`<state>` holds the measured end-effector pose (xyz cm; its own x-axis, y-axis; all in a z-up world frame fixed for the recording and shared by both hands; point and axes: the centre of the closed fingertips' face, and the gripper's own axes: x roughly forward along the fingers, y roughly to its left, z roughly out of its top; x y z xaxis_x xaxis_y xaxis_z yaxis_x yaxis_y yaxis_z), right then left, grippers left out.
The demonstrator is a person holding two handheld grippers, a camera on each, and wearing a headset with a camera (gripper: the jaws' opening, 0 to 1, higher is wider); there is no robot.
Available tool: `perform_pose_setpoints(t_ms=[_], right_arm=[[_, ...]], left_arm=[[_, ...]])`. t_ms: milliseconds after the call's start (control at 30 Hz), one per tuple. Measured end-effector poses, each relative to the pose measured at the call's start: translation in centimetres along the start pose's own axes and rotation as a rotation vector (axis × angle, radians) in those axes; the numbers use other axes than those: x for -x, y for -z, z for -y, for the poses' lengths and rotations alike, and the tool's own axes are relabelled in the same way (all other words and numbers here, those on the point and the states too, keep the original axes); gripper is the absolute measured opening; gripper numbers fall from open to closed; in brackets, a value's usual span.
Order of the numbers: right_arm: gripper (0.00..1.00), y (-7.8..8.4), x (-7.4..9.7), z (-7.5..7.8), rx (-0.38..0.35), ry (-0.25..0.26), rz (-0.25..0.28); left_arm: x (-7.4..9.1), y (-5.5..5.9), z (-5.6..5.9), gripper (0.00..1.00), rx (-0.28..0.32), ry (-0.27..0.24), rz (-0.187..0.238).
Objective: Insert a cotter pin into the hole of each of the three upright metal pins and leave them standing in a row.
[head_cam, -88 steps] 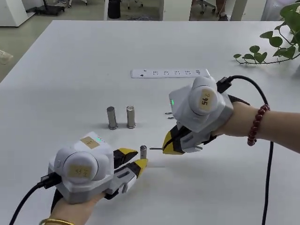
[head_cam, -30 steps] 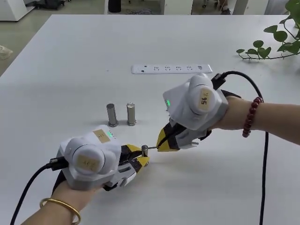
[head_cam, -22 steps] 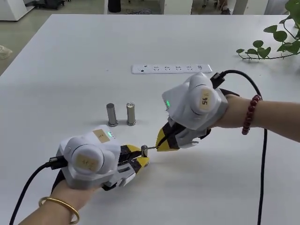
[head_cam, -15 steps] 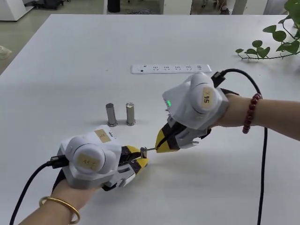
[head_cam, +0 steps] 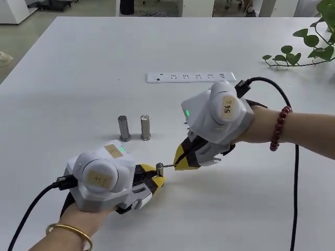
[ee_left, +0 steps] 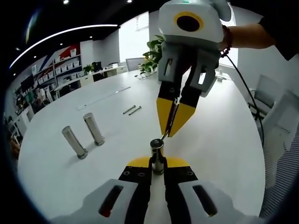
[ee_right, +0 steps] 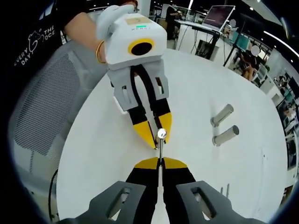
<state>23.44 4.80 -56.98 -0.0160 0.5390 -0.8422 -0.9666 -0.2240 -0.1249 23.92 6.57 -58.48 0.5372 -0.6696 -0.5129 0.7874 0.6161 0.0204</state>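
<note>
The left hand-held gripper [head_cam: 157,175] is clenching an upright metal pin [head_cam: 159,168] on the bench [head_cam: 78,78]. The right hand-held gripper [head_cam: 179,161] is pinching a cotter pin [ee_right: 160,148]. Its tip is now meeting that pin's head, where 2.9 s ago it was apart. Two more pins [head_cam: 124,128] are standing just beyond the left hand-held gripper. The right one's sticker [head_cam: 227,108] is reading roughly "56", and black clothing [ee_right: 35,35] is showing "EVERY DAY".

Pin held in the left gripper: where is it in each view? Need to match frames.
Head view: pin low centre, in the left gripper, facing the right gripper.
Left gripper view: pin low centre, upright between that view's own jaws.
Right gripper view: pin's round top at centre, at the far end of the cotter pin.
Shared landmark: two free pins standing side by side.
</note>
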Motion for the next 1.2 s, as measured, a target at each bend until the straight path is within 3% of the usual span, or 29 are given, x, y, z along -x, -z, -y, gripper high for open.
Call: perform_pose_setpoints(t_ms=[267,433,700,833,967,1200], right_arm=[[0.0,0.0,0.0,0.0,-0.004,0.003,-0.002],[0.0,0.0,0.0,0.0,-0.015,0.004,-0.001],[0.0,0.0,0.1,0.0,-0.047,0.01,-0.003],[0.0,-0.1,0.1,-0.1,-0.05,0.01,-0.006],[0.0,0.0,0.2,-0.2,-0.048,0.01,-0.01],[0.0,0.0,0.2,-0.4,-0.048,0.01,-0.014]], left_arm=[[0.2,-0.2,0.1,0.17,0.039,-0.017,0.012],[0.7,-0.1,0.1,0.2,0.059,-0.06,0.013],[0.9,-0.2,-0.1,0.17,0.101,-0.127,0.031],[0.8,-0.1,0.1,0.15,0.116,-0.127,0.034],[0.8,-0.1,0.0,0.07,0.106,-0.131,0.032],[0.7,0.0,0.0,0.06,0.08,-0.118,0.026]])
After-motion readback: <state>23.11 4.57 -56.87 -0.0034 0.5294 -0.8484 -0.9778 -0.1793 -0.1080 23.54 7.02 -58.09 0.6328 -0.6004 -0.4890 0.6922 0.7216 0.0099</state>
